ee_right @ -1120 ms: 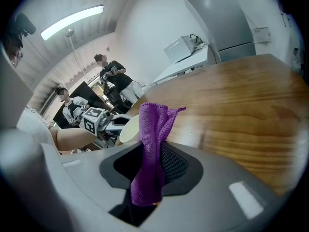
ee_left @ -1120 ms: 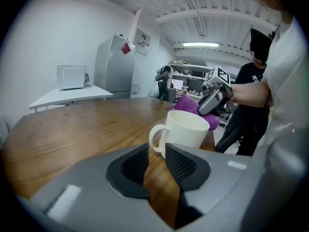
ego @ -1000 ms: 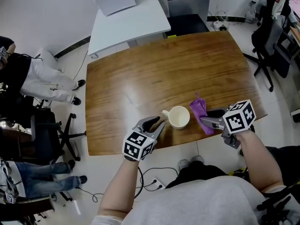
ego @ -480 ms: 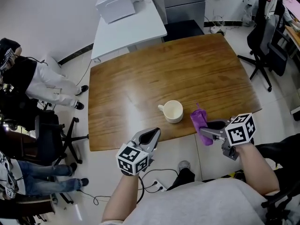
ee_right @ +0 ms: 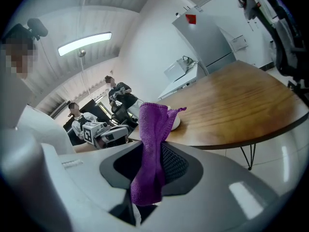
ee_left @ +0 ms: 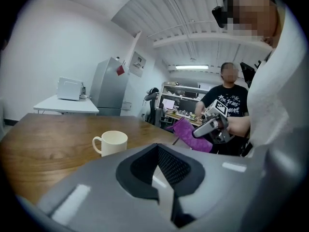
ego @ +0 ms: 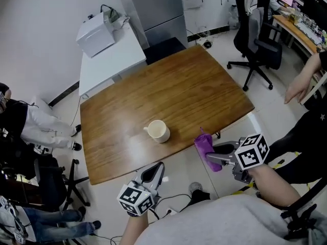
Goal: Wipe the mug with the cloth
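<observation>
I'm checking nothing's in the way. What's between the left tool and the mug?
Just bare table between the left tool and mug, in the head view and the left gripper view.

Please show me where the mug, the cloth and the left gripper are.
mug (ego: pixel 158 130), head view, its open top.
cloth (ego: pixel 203 144), head view, its upper part.
left gripper (ego: pixel 159 166), head view, its shut jaw tips.

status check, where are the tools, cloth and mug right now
Left tool shut, empty, off the table edge. Right tool shut on purple cloth. Mug upright on table, untouched. Nothing in the way.
</observation>
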`<action>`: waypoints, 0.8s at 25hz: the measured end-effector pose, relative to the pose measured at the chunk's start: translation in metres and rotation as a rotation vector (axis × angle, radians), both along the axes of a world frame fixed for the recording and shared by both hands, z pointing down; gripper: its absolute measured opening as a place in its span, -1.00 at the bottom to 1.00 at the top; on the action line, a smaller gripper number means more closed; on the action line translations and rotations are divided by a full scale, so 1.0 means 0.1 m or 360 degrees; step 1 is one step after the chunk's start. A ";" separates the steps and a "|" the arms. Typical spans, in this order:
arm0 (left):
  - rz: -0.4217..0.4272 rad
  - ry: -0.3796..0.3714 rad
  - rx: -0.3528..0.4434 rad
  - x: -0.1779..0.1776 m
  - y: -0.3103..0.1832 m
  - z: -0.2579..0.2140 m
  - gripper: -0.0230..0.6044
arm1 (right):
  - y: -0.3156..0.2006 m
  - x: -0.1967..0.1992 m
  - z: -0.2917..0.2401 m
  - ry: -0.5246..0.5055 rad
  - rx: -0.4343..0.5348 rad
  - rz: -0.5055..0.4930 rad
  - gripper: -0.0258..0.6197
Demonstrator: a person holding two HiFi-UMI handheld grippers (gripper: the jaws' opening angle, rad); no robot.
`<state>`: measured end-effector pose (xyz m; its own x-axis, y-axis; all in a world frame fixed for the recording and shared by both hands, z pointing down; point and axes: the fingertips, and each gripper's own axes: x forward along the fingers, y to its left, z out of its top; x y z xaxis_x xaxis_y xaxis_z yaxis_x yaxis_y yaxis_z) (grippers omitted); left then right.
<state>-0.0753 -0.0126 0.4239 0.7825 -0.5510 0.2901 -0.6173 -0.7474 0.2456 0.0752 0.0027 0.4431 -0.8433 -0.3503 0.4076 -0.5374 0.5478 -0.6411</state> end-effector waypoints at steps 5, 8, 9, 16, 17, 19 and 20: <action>0.0064 -0.0031 0.0068 0.23 0.20 -0.23 -0.93 | 0.23 0.20 -0.29 -0.0047 0.0105 0.0055 -0.57; 0.0070 -0.0032 0.0097 0.40 0.47 -0.35 -0.93 | 0.47 0.32 -0.45 -0.0090 0.0167 0.0066 -0.58; 0.0067 -0.0036 0.0102 0.44 0.58 -0.40 -0.93 | 0.57 0.36 -0.51 -0.0100 0.0188 0.0064 -0.57; -0.0016 0.0070 0.0099 0.71 1.50 -0.70 -0.93 | 1.53 0.66 -0.73 -0.0115 0.0275 0.0039 -0.57; -0.0012 0.0086 0.0108 0.78 1.61 -0.75 -0.93 | 1.64 0.69 -0.75 -0.0110 0.0281 0.0036 -0.57; 0.0020 0.0092 0.0116 0.91 1.80 -0.79 -0.93 | 1.84 0.73 -0.79 -0.0108 0.0287 0.0030 -0.58; 0.0038 0.0090 0.0117 0.97 1.89 -0.81 -0.93 | 1.92 0.74 -0.81 -0.0112 0.0291 0.0028 -0.57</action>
<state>0.0215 0.1763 0.3431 0.8096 -0.5500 0.2049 -0.5858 -0.7790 0.2236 0.1495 0.1951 0.3616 -0.8605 -0.4279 0.2764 -0.5054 0.6495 -0.5681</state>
